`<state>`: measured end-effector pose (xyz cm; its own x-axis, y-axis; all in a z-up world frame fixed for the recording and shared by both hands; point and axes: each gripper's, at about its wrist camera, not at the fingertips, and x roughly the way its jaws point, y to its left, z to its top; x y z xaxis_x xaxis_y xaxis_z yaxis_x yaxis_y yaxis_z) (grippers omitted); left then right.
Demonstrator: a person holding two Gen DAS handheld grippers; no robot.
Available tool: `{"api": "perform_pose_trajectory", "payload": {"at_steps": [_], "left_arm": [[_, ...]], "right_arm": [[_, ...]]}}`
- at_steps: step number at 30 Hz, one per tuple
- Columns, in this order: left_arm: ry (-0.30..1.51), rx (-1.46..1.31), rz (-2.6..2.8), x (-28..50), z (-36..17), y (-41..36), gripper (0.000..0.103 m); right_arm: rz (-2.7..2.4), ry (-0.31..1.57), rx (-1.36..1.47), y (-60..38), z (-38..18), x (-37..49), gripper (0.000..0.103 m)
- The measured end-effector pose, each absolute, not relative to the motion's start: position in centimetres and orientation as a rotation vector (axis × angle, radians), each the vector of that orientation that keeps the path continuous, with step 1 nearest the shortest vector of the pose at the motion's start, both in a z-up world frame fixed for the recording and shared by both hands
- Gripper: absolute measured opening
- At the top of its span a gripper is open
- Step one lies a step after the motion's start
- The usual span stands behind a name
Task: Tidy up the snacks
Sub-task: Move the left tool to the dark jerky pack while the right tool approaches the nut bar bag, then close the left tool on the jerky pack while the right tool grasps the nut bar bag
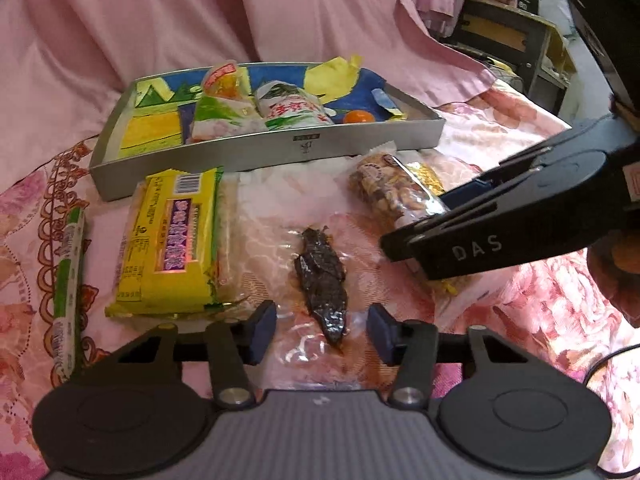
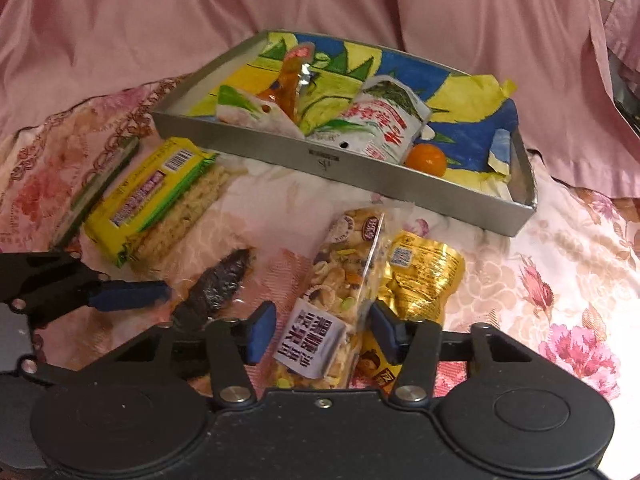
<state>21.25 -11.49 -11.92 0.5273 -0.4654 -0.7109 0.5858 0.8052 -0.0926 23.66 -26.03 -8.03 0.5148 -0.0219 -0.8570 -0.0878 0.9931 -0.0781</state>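
Note:
A grey tray (image 1: 360,140) (image 2: 400,178) lined with blue-yellow paper holds two white-green packets (image 1: 292,110) (image 2: 376,128) and an orange fruit (image 1: 359,117) (image 2: 426,159). On the floral bedspread lie a yellow noodle pack (image 1: 172,240) (image 2: 148,196), a dark snack in clear wrap (image 1: 322,280) (image 2: 216,286), a clear nut-mix bag (image 1: 394,196) (image 2: 340,292) and a gold packet (image 2: 424,280). My left gripper (image 1: 322,330) is open, its fingers either side of the dark snack's near end. My right gripper (image 2: 322,330) is open around the nut-mix bag's near end.
A green-white stick pack (image 1: 68,292) (image 2: 96,188) lies left of the noodle pack. Pink fabric (image 1: 200,20) is bunched behind the tray. Dark furniture (image 1: 508,40) stands at the far right.

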Motion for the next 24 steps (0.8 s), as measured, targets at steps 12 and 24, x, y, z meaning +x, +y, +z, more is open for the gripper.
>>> {"api": "perform_pose_trajectory", "payload": {"at_steps": [12, 24], "left_arm": [[0.886, 0.061, -0.586, 20.3, -11.2, -10.0, 0.053], [0.905, 0.034, -0.546, 19.6, -10.6, -9.8, 0.067]], "right_arm": [[0.054, 1.057, -0.052, -26.7, -7.1, 23.3, 0.047], [0.072, 1.114, -0.052, -26.6, -7.1, 22.6, 0.046]]}}
